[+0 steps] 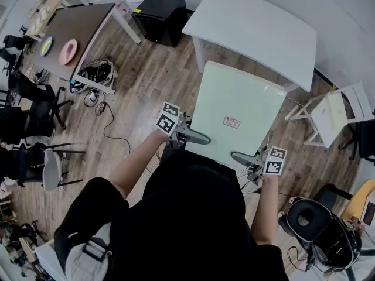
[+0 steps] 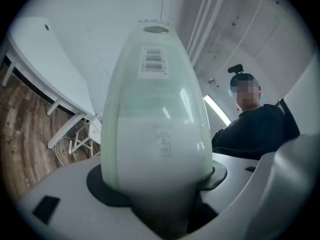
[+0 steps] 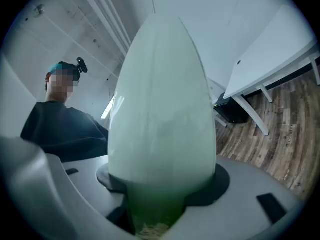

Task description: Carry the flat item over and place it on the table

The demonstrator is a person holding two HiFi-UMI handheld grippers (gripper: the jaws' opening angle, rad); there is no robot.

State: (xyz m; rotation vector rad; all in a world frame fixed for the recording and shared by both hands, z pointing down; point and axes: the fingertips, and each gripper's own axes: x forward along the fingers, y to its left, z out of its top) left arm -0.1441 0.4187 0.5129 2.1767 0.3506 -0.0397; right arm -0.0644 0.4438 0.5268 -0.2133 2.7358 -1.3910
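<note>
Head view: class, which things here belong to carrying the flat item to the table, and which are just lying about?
Belongs to the job:
- pale green panel
- left hand-held gripper and right hand-held gripper, both clamped on its near edge
- white table ahead, the likely target

Just lying about:
- brown table
- pink plate
- black box
- dark bag
- white chair

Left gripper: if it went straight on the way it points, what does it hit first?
The panel it is shut on: the left gripper points into its edge. Past the panel, roughly in line, sits the right gripper, though depth is unclear.
</note>
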